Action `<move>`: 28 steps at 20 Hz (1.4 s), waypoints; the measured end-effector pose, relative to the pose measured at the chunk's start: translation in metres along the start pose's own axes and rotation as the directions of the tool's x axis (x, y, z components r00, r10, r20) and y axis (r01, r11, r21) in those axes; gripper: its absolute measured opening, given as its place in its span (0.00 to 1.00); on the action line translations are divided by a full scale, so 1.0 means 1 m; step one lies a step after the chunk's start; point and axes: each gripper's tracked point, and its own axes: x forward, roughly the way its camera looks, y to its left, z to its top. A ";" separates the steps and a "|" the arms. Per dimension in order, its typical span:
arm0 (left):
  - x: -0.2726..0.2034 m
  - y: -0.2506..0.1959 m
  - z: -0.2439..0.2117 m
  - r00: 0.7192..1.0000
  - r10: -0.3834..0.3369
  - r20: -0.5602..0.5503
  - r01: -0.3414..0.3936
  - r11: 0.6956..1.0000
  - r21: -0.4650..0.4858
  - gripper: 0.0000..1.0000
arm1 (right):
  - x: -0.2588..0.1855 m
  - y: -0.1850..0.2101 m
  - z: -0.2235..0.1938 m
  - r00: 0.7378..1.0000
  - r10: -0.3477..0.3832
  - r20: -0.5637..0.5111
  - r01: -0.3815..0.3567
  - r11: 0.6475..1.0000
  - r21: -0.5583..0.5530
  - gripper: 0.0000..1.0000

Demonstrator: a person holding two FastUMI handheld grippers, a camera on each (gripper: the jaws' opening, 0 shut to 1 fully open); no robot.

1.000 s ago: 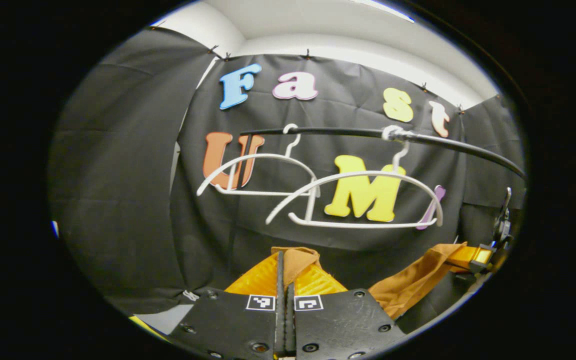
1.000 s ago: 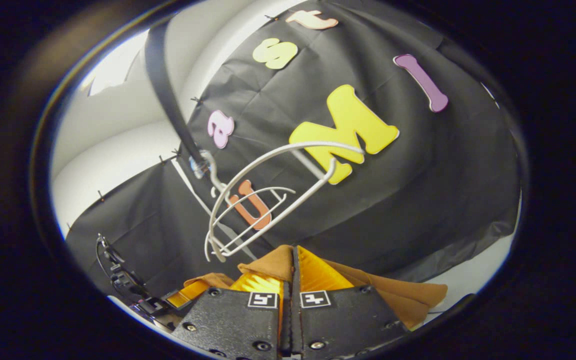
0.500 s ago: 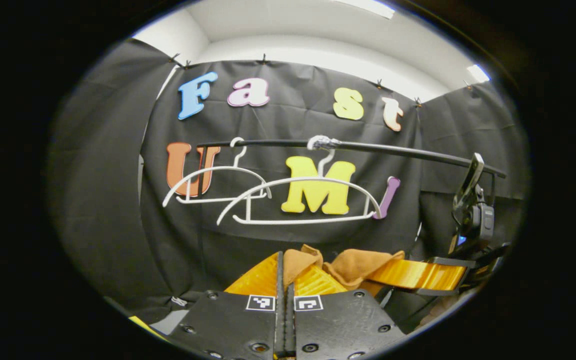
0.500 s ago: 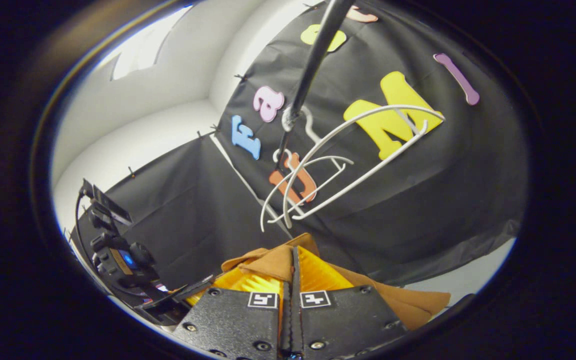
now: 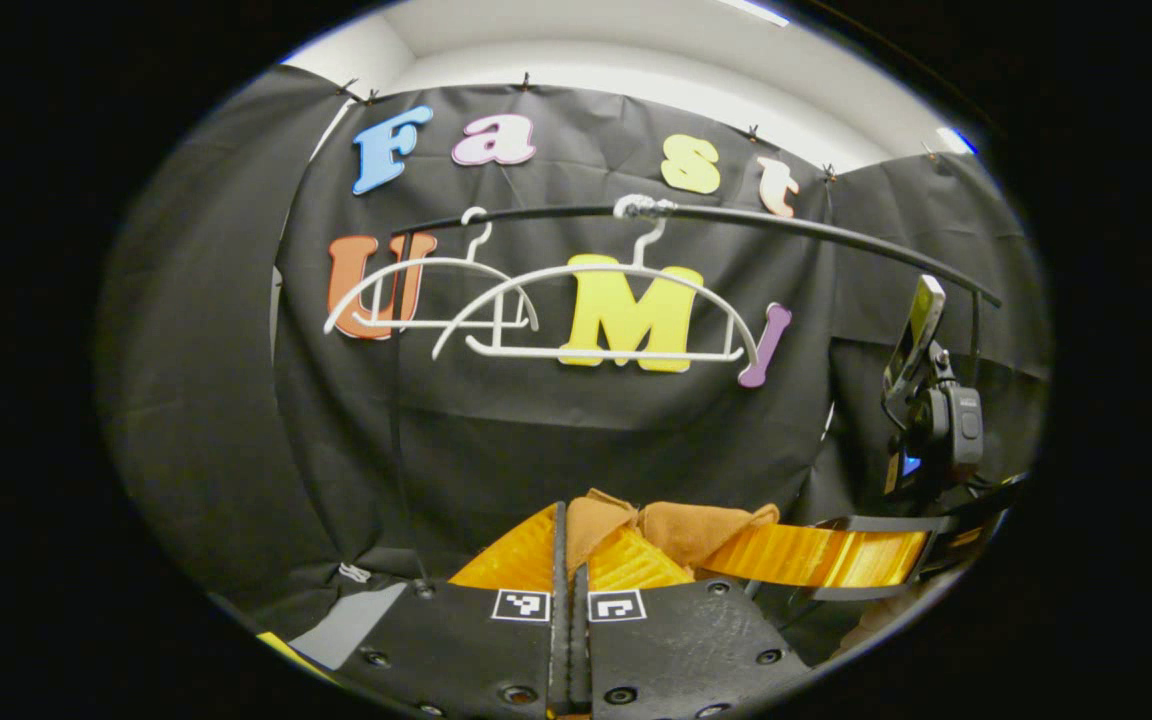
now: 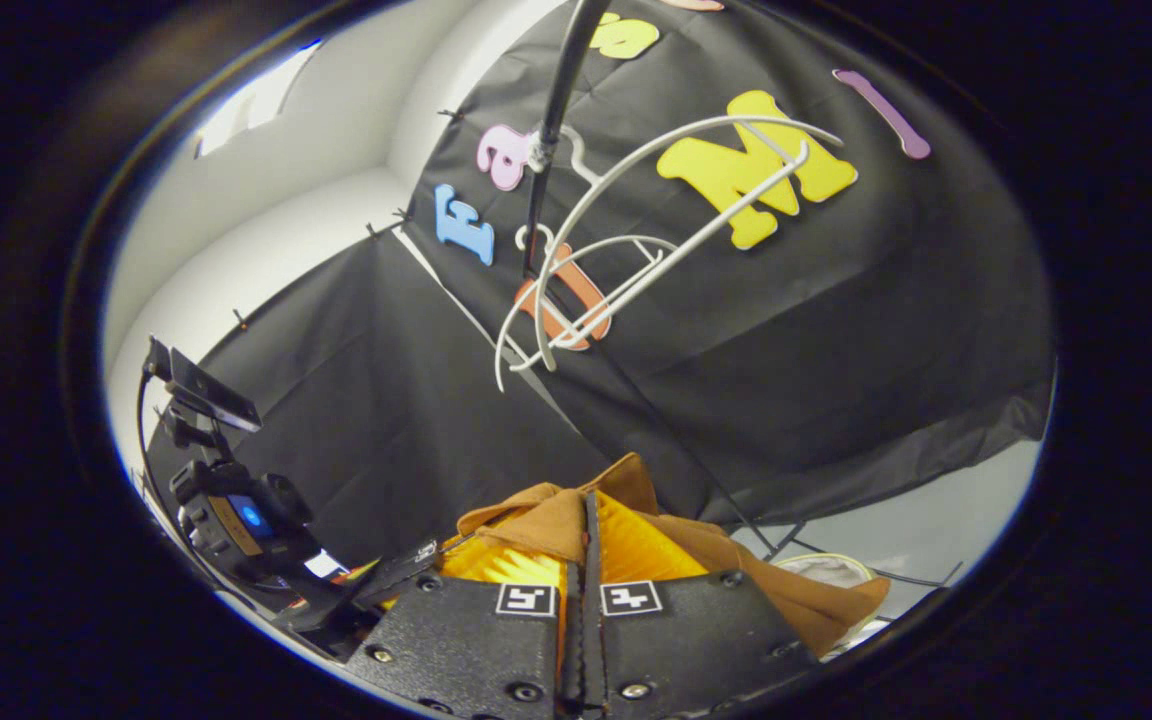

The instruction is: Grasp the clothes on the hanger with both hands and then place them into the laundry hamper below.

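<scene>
Matt brown cloth garment (image 5: 701, 528), glossy ribbed orange plastic fingers (image 5: 626, 562), smooth white hangers (image 5: 596, 310).

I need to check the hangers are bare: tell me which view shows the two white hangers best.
The left gripper view: both white hangers hang side by side on the black rail, seen front on and bare. The right gripper view shows them tilted and overlapping, so their outlines are harder to separate.

Two hangers (image 5: 596, 310) hang side by side on the rail (image 5: 736, 225), far and above. Near, the garment (image 5: 696, 525) stretches between left claw (image 5: 568, 560) and right claw (image 6: 586, 540).
</scene>
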 end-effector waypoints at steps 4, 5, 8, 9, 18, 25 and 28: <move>0.008 0.009 -0.051 0.998 0.003 -0.064 -0.004 1.000 -0.015 0.00 | 0.013 -0.034 -0.043 0.994 -0.044 -0.096 0.046 0.999 0.020 0.04; 0.009 0.011 -0.068 0.996 0.002 -0.086 -0.004 1.000 -0.029 0.00 | 0.016 -0.045 -0.052 0.991 -0.060 -0.119 0.063 0.998 0.015 0.04; 0.017 0.018 -0.116 0.987 0.006 -0.160 -0.019 0.997 -0.077 0.00 | 0.024 -0.078 -0.091 0.971 -0.124 -0.205 0.123 0.992 -0.015 0.04; 0.020 0.019 -0.134 0.981 0.007 -0.193 -0.024 0.996 -0.087 0.00 | 0.025 -0.092 -0.104 0.959 -0.151 -0.239 0.149 0.989 -0.026 0.04; 0.032 0.024 -0.290 0.888 0.018 -0.460 -0.104 0.981 -0.162 0.00 | 0.029 -0.191 -0.217 0.812 -0.361 -0.458 0.364 0.927 -0.086 0.04; 0.021 0.039 -0.334 0.810 0.063 -0.583 -0.171 0.976 -0.133 0.00 | 0.021 -0.230 -0.242 0.705 -0.476 -0.526 0.460 0.871 -0.171 0.04; 0.026 0.041 -0.328 0.817 0.067 -0.572 -0.147 0.984 -0.096 0.00 | 0.021 -0.235 -0.243 0.700 -0.488 -0.521 0.465 0.866 -0.187 0.04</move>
